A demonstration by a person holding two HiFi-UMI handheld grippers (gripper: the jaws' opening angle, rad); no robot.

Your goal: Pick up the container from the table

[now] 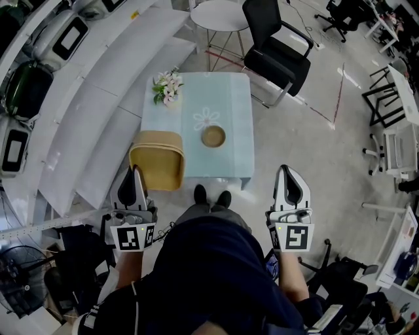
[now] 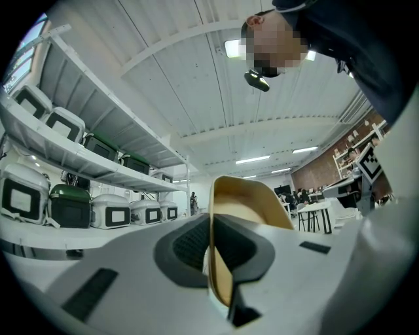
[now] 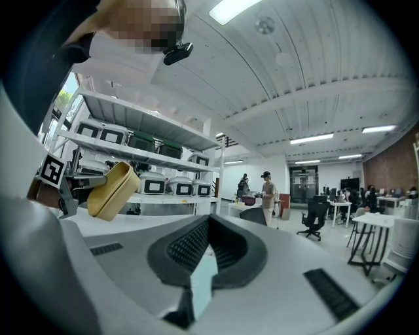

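The container (image 1: 157, 159) is a tan, open-topped tub, held in the air off the near left corner of the pale blue table (image 1: 229, 98). My left gripper (image 1: 136, 171) is shut on its near wall. In the left gripper view the wall (image 2: 245, 203) stands edge-on between the jaws of that gripper (image 2: 213, 226), with both pads pressed on it. The right gripper view shows the container (image 3: 112, 191) tilted, at the far left. My right gripper (image 1: 286, 171) hangs at the same height off the table's near right corner. Its jaws (image 3: 208, 226) are together and hold nothing.
On the table stand a bunch of flowers (image 1: 167, 87) at the far left and a round wooden disc (image 1: 213, 136) in the middle. A black office chair (image 1: 278, 49) and a round white table (image 1: 219, 14) stand beyond. White shelving (image 1: 85, 98) with cases runs along the left.
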